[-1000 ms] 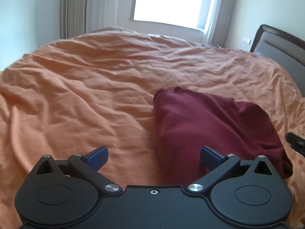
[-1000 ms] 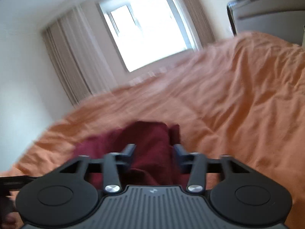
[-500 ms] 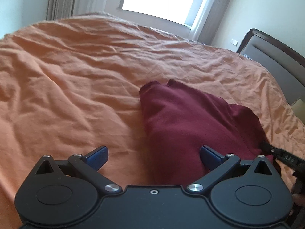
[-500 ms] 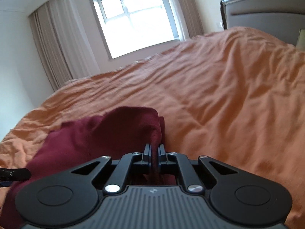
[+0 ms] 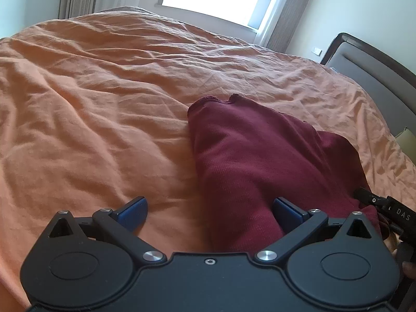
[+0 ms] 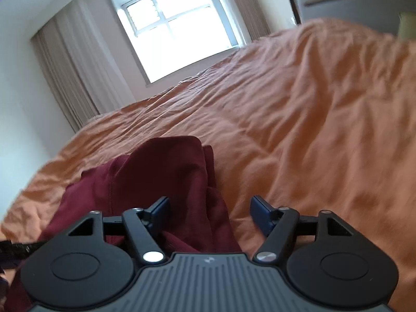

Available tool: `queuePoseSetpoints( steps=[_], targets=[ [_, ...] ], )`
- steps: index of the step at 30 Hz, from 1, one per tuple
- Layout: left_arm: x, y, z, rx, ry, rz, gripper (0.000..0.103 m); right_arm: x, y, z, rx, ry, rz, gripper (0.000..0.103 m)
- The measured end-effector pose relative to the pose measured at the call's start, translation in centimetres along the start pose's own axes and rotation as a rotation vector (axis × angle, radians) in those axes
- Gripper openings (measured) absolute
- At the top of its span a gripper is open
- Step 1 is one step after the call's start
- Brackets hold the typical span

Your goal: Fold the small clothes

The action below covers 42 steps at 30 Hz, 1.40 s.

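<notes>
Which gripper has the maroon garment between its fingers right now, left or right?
Both straddle part of it, both open. The right gripper has more of the maroon garment bunched between its fingers; the left gripper covers only its edge, the rest being orange bedsheet.

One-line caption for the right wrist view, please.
Right hand-held gripper, jaws open, above a bunched maroon garment lying on an orange bedspread, window beyond.

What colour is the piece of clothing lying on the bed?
Dark maroon garment, plain, on an orange bedspread; clearest in the left wrist view.
</notes>
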<state>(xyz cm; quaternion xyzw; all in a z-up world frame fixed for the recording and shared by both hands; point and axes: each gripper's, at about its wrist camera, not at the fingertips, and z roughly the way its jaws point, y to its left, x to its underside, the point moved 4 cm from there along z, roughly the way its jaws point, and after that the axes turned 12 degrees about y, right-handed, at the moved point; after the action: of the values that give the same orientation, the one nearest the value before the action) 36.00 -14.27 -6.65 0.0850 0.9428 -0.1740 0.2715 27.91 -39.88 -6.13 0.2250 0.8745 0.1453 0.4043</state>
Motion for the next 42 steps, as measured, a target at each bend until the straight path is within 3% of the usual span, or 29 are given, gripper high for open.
queuePoseSetpoints(
  steps=[2, 4, 8, 11, 13, 14, 21, 27, 29, 37, 42],
  targets=[
    [-0.1, 0.1, 0.2, 0.003, 0.005, 0.005, 0.103, 0.2, 0.1, 0.1, 0.008, -0.008, -0.017, 0.068],
    [-0.2, 0.1, 0.3, 0.001, 0.023, 0.009, 0.103, 0.5, 0.7, 0.2, -0.001, -0.005, -0.05, 0.05],
    [-0.6, 0.0, 0.3, 0.0, 0.051, 0.01, 0.1, 0.6, 1.8, 0.0, 0.011, -0.004, -0.094, 0.037],
    [-0.8, -0.1, 0.0, 0.063, 0.065, 0.019, 0.083, 0.4, 2.1, -0.3, 0.002, 0.004, -0.081, 0.024],
    [-0.9, -0.3, -0.1, 0.127, 0.079, 0.008, 0.059, 0.2, 2.4, -0.7, 0.007, 0.001, -0.084, 0.018],
    [-1.0, -0.3, -0.1, 0.147, 0.087, -0.007, 0.057, 0.1, 2.6, -1.0, 0.009, -0.003, -0.077, 0.018],
    [-1.2, -2.3, -1.7, 0.077, 0.043, 0.035, 0.031, -0.7, 4.2, -2.5, -0.002, -0.012, -0.071, 0.015],
    [-1.4, -2.8, -5.5, 0.085, -0.035, 0.061, 0.027, -1.5, 7.9, -4.6, -0.076, -0.071, -0.129, 0.015],
    [-1.2, -2.6, -7.1, 0.043, -0.074, 0.081, 0.027, -1.5, 9.9, -4.7, -0.118, -0.071, -0.162, 0.015],
    [-2.2, 3.9, -13.8, -0.12, -0.199, 0.021, 0.027, -1.0, 19.5, -2.1, -0.276, -0.058, -0.288, 0.015],
    [-2.7, 8.9, -15.7, -0.191, -0.218, -0.06, 0.027, 0.2, 24.3, 0.6, -0.34, -0.009, -0.312, 0.015]
  ],
)
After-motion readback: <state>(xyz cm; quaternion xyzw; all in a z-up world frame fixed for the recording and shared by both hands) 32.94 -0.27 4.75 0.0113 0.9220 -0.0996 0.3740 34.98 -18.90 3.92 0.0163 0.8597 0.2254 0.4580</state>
